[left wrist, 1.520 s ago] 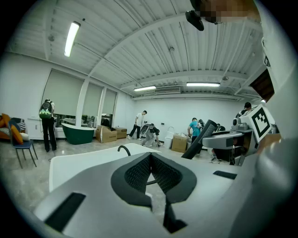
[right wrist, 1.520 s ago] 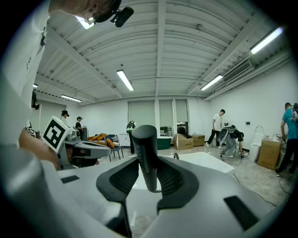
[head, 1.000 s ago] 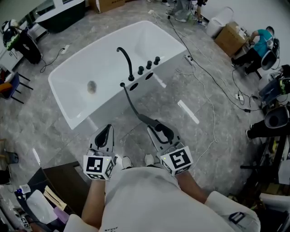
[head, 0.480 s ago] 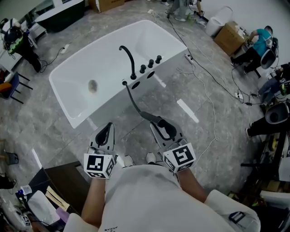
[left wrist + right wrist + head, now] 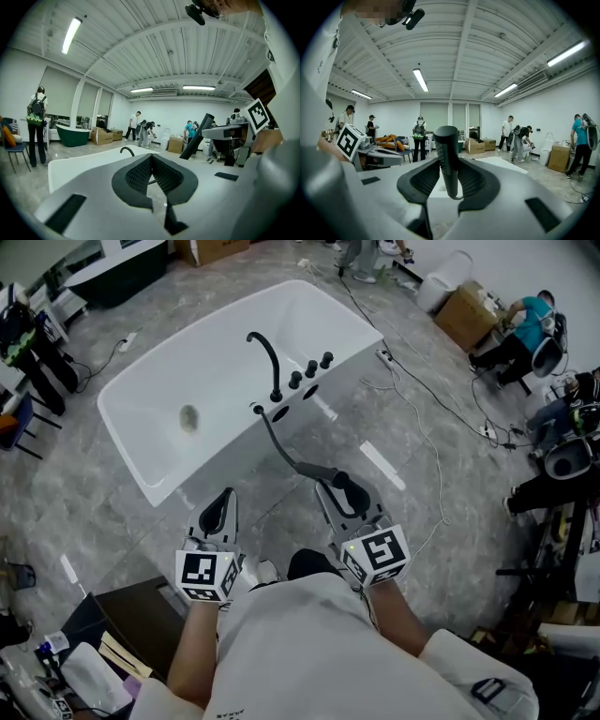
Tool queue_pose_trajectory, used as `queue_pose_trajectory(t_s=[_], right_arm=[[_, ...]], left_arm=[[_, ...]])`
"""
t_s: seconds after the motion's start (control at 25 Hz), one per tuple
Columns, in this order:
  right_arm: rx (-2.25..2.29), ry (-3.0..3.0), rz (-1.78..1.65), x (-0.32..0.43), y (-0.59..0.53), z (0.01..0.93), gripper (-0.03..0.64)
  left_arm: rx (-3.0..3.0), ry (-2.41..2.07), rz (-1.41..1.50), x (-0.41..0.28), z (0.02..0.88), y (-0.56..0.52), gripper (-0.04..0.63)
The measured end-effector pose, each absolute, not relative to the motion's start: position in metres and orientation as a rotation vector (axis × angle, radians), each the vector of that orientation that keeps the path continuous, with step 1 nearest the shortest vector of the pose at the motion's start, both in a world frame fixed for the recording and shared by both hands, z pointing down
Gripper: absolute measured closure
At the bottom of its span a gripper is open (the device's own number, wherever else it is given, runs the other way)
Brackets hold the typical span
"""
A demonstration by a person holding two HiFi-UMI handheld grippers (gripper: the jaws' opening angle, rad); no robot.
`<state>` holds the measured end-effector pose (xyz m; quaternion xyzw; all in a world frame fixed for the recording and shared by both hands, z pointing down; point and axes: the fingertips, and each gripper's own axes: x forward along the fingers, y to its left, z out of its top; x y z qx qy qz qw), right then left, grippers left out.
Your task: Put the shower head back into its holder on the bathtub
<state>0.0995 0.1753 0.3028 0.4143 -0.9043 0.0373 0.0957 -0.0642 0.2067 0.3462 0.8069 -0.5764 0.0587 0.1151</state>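
Observation:
A white bathtub [image 5: 202, 332] stands ahead on the grey floor, with a black curved faucet [image 5: 267, 357], three black knobs [image 5: 310, 369] and dark holes [image 5: 279, 413] on its near deck. A black hose [image 5: 277, 446] runs from the deck to the black shower head [image 5: 339, 486], which my right gripper [image 5: 349, 498] is shut on. In the right gripper view the handle [image 5: 449, 154] stands upright between the pads of my right gripper [image 5: 449, 180]. My left gripper [image 5: 217, 512] is shut and empty, short of the tub; beyond my left gripper [image 5: 151, 164] the left gripper view shows the tub [image 5: 84, 161] and faucet [image 5: 126, 150].
Cables [image 5: 422, 418] trail over the floor right of the tub, and a white strip [image 5: 382, 465] lies there. A dark cabinet [image 5: 141, 615] stands at my lower left. Cardboard boxes [image 5: 473, 315] and a seated person [image 5: 525, 324] are at the far right.
My right gripper has carried the shower head a little forward and to the right. My left gripper has edged forward as well. Both grips are unchanged.

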Motion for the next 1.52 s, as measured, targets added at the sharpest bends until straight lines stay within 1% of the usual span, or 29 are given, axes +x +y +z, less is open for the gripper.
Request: queue_pose_trajectory(t_s=[0.6,1.52], right_arm=[[1.221,-2.705,0.125,0.082,0.146,0.298,0.486],[1.064,-2.792,0.140,0.077,0.007,0.293,0.488]], left_arm=[[2.391,-1.676,0.196,-0.076,0.344,0.180,0.583],[2.323,-1.736,0.226,-0.068,0.345,0.049,0.583]])
